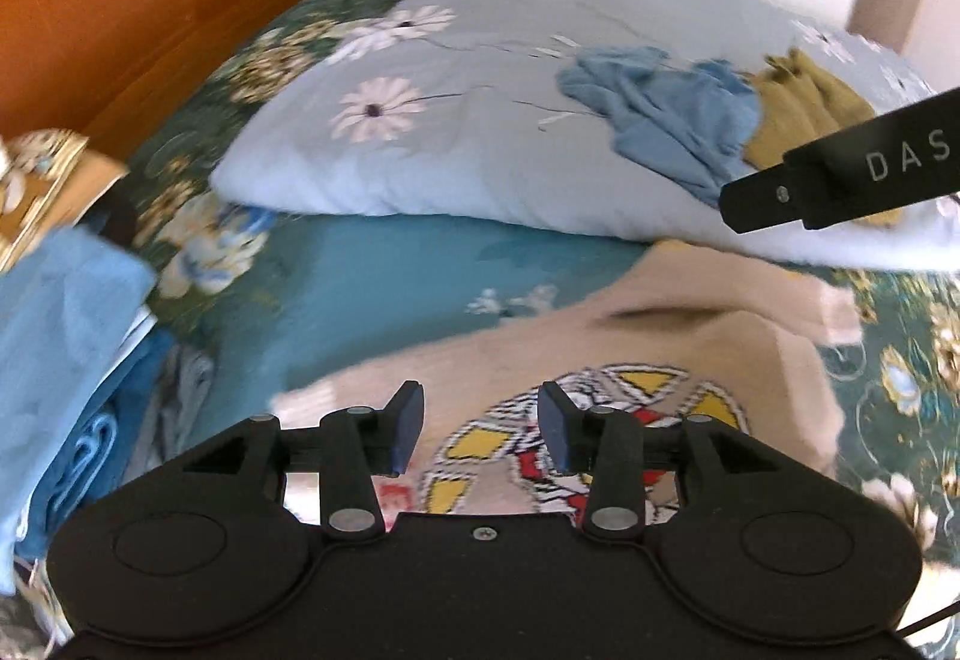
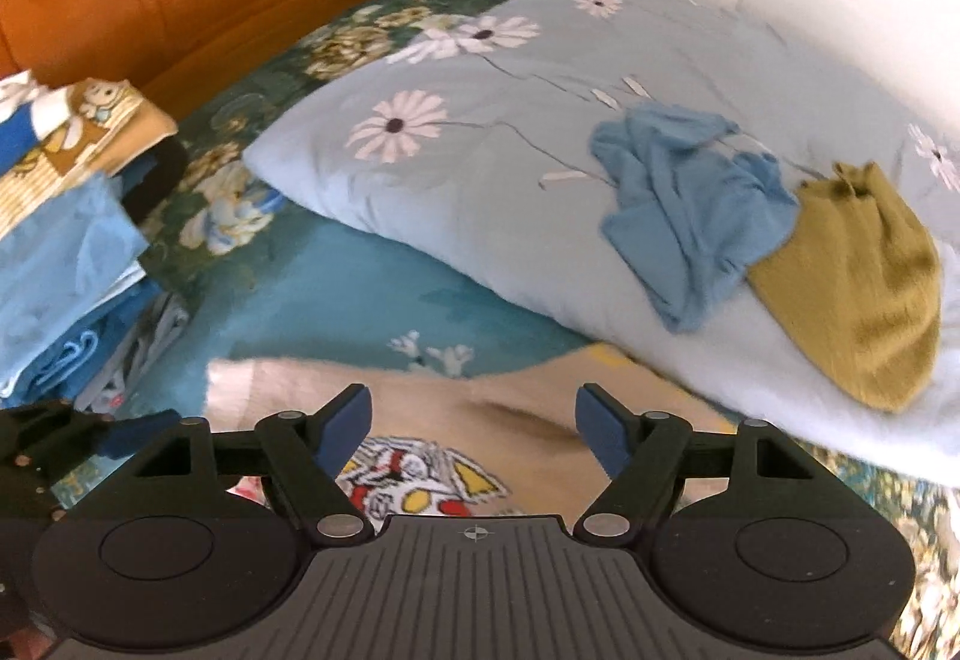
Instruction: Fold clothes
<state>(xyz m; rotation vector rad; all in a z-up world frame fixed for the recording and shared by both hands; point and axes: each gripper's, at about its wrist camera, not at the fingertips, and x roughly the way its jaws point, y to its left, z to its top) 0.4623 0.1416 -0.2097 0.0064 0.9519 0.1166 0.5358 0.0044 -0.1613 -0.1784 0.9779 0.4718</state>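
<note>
Left wrist view: the left claw (image 1: 480, 429) hangs over a beige sweater (image 1: 690, 360) with one red, yellow and white cartoon print, its blue pads partly apart and gripping nothing. The sweater lies flat on the bed (image 1: 372, 294), collar toward the one daisy-print pillow (image 1: 468, 120); its long axis cannot be judged through the blur. Two crumpled garments rest on the pillow: one blue garment (image 1: 666, 108) and one mustard garment (image 1: 804, 114), touching. One stack of folded clothes (image 1: 66, 336) sits at the bed's left edge by the wooden headboard (image 1: 138, 0).

Right wrist view: the right claw (image 2: 474, 429) gapes wide over the sweater (image 2: 456, 402), empty. The left claw (image 2: 129, 432) enters at lower left. The blue garment (image 2: 684, 204) and mustard garment (image 2: 864, 288) lie toward the pillow's (image 2: 480, 168) right end; the stack (image 2: 66, 252) sits left.
</note>
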